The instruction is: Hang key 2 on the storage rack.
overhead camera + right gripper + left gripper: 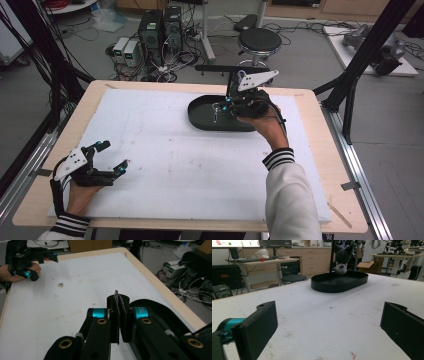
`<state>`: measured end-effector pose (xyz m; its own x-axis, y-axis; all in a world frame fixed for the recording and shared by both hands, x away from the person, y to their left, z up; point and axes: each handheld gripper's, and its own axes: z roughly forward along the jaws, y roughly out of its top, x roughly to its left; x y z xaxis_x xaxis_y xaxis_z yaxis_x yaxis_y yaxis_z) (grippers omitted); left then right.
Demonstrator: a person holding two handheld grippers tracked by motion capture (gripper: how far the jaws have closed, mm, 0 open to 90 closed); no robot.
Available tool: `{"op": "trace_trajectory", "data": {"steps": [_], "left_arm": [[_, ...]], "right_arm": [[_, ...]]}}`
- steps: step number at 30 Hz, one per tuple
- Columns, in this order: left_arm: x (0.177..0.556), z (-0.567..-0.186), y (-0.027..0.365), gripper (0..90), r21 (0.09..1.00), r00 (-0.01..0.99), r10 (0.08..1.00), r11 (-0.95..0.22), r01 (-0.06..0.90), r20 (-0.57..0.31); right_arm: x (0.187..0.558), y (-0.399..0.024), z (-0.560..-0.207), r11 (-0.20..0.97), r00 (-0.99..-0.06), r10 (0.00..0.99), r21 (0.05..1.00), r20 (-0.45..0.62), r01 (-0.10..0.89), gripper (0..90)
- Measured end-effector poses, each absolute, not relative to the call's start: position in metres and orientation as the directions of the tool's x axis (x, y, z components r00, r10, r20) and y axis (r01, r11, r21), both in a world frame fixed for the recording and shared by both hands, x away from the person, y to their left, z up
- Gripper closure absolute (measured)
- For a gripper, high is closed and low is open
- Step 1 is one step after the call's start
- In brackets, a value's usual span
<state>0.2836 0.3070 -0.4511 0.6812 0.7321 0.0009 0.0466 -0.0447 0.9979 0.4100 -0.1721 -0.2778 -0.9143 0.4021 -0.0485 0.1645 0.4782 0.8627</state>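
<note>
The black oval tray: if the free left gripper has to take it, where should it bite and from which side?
Probably the tray's near-left rim: the upright thin wall suits a pinch from above, one jaw inside, one outside. The open left gripper sits that side; the right gripper occupies the tray's right end.

The person wore white sleeves (290, 197) ending in cuffs (278, 158) banded black and white, one at each wrist. Each hand carried black tongs: the left tongs (114, 157) and right tongs (220, 106) both bore a pale grey three-cornered plate (256, 79) pierced with small holes, teal collars near the jaw roots, and a black cable (56, 192) trailing by the wrist. In the right gripper view the right tongs had flat black jaws, brass-coloured pivot rings (102, 321) on the linkage arms, and teal sleeves (98, 313) with faint lettering too small to read.
</note>
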Motion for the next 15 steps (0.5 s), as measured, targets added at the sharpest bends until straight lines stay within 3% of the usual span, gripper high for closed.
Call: {"op": "trace_trajectory", "data": {"steps": [15], "left_arm": [[0.284, -0.451, 0.308, 1.7, 0.998, 0.681, 0.732, -0.035, 0.047, -0.006]], "right_arm": [[0.438, -0.192, -0.239, 0.442, -0.867, 0.494, 0.878, -0.068, 0.183, 88.4]]}}
